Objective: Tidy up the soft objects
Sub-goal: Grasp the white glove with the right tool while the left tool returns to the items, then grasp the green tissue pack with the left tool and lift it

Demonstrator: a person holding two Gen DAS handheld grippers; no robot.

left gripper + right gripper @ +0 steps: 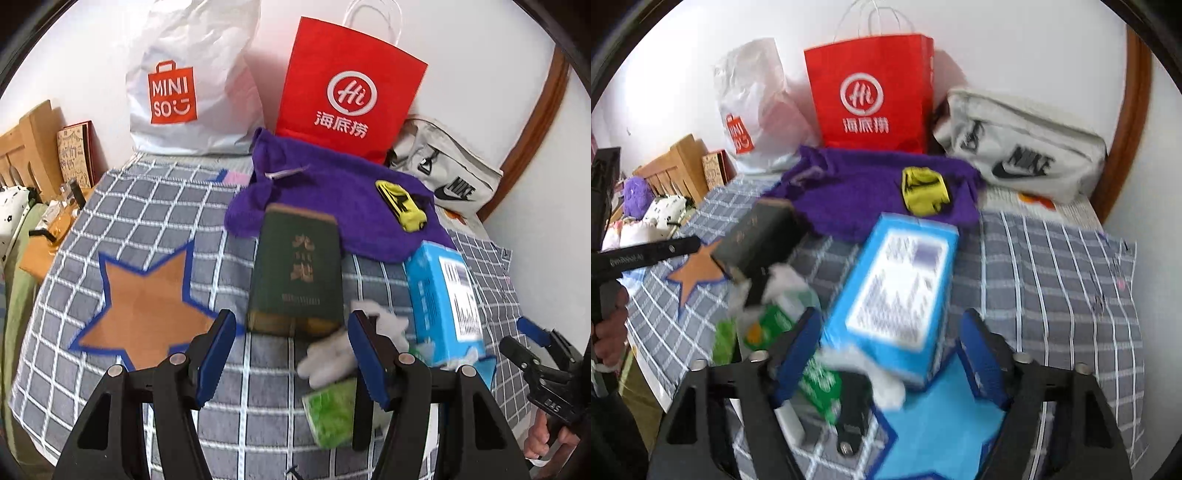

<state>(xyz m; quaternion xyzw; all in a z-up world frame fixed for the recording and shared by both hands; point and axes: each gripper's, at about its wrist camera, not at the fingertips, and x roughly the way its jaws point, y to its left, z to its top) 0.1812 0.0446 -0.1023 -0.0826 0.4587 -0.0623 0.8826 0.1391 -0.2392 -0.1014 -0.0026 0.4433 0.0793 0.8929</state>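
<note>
Blue fingers (pixel 221 354) of the left gripper (pixel 291 358) gape wide, holding nothing. Right gripper (pixel 890 354) gapes too, around the blue box (pixel 897 288). Green box (pixel 295 273) touches the purple towel (pixel 332 184).

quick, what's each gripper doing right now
left gripper: open, holding nothing, dark green box just ahead.
right gripper: open, holding nothing, blue box between its fingers.
</note>
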